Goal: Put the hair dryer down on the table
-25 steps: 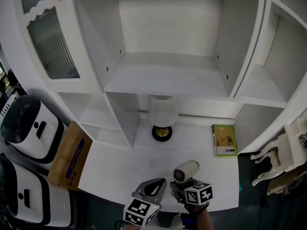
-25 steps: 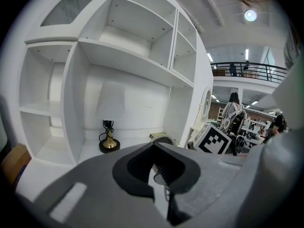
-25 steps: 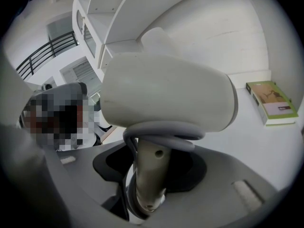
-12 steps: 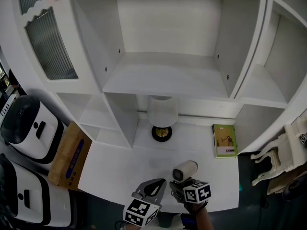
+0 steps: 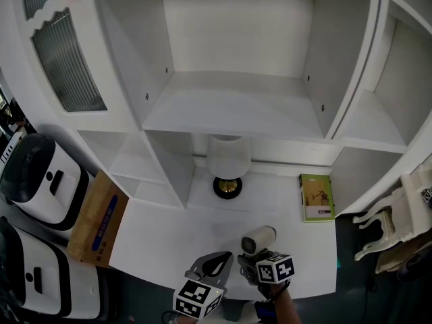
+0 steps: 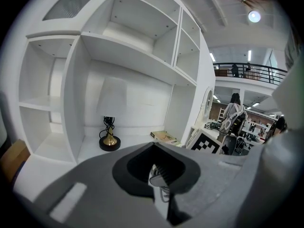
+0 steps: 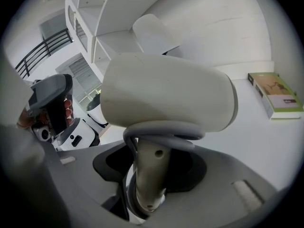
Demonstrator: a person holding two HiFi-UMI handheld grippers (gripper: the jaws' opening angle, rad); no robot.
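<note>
The right tongs [image 7: 147, 177] are clenched on the handle of the hair dryer [image 7: 166, 96], with a grey cord [image 7: 161, 134] looped round the handle. The dryer is over the front edge of the desk [image 5: 169, 231], right of middle; whether it touches the desk is unclear. The left tongs [image 6: 159, 175] are closed on nothing, just beside it. A lamp [image 5: 228, 164] and a green book [image 5: 316, 198] are farther back
</note>
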